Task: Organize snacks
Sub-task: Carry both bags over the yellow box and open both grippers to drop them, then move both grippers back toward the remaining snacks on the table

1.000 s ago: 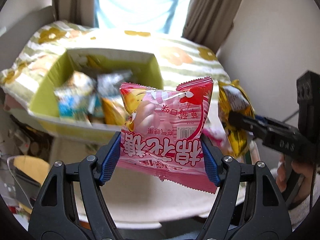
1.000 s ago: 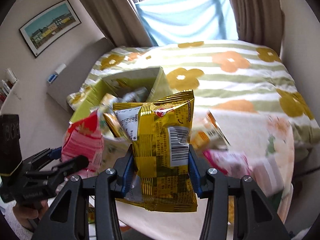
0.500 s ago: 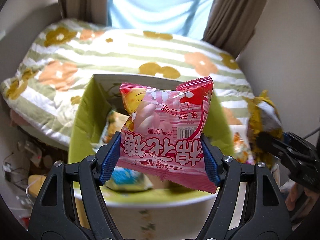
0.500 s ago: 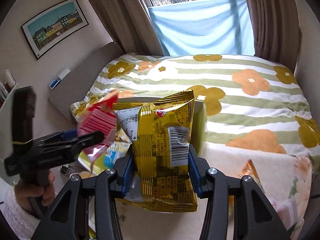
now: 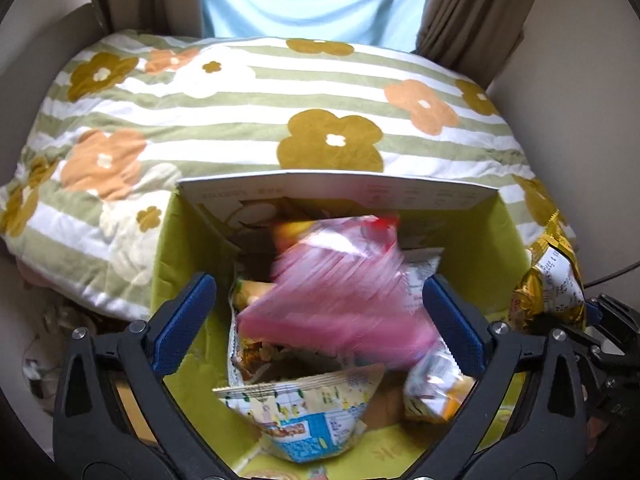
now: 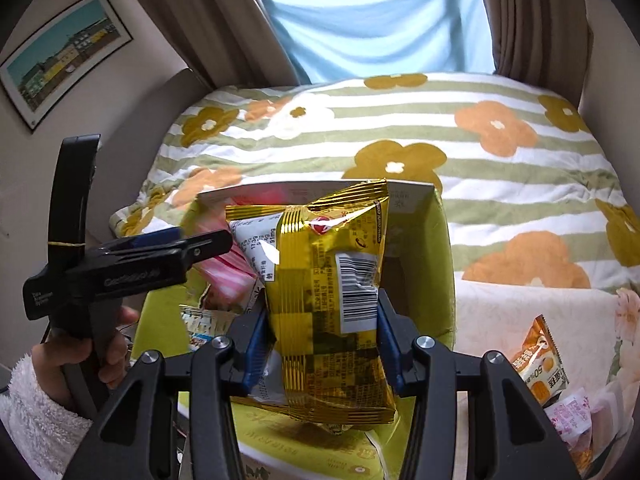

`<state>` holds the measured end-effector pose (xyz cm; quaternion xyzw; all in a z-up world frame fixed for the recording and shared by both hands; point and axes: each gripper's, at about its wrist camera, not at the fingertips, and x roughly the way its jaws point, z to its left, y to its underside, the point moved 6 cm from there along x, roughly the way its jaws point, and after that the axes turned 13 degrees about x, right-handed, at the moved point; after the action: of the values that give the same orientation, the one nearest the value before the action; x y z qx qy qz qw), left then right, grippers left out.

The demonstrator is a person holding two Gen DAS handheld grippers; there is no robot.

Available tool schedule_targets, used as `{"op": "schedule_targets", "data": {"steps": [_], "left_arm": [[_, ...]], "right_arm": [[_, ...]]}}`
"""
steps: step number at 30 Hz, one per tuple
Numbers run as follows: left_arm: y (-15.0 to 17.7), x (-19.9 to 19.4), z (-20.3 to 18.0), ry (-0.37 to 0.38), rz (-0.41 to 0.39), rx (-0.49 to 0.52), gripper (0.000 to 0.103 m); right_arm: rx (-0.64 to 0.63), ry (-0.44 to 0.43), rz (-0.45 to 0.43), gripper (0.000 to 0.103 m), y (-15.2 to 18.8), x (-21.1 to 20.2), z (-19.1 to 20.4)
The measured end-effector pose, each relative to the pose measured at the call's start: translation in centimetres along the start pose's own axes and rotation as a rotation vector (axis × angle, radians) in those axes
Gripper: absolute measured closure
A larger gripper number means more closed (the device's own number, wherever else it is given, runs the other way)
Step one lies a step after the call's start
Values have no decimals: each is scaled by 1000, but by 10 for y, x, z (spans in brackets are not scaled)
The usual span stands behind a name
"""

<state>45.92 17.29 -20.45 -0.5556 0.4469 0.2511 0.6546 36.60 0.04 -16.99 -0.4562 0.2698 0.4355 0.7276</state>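
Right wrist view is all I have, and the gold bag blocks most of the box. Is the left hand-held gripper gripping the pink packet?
Observer: No. The left wrist view shows the left hand-held gripper opening. Its blue pads are clear of the pink packet, which is blurred between them over the green box.
Operator: What's under it?
Observer: A blue-and-white packet lies at the near side of the box, on top of other snack packets.
Operator: Anything to the right of that?
Observer: An orange-and-white packet, close to the gripper's right finger.
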Motion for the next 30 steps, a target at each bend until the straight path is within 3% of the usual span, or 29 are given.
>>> {"op": "schedule_targets", "data": {"steps": [14,15,17,18,19,22,30], "left_arm": [[44,-13,12,-60,24,-45,0],[45,-12,12,-62,28,-44,0],[51,-14,10,-60,31,-47,0],[54,-15,9,-59,29,-47,0],[57,-17,7,-61,28,-47,0],[63,-21,4,-65,34,-44,0],[72,-42,-7,-87,3,-18,0]], "right_arm": [[86,23,54,57,-8,29,-18],[94,30,50,52,-11,30,-19],[107,39,38,29,-14,32,-19],[112,50,21,9,-14,30,-20],[112,56,0,3,-15,28,-20],[97,43,-48,1,-10,18,-22],[95,8,-39,1,7,2,-18]]}}
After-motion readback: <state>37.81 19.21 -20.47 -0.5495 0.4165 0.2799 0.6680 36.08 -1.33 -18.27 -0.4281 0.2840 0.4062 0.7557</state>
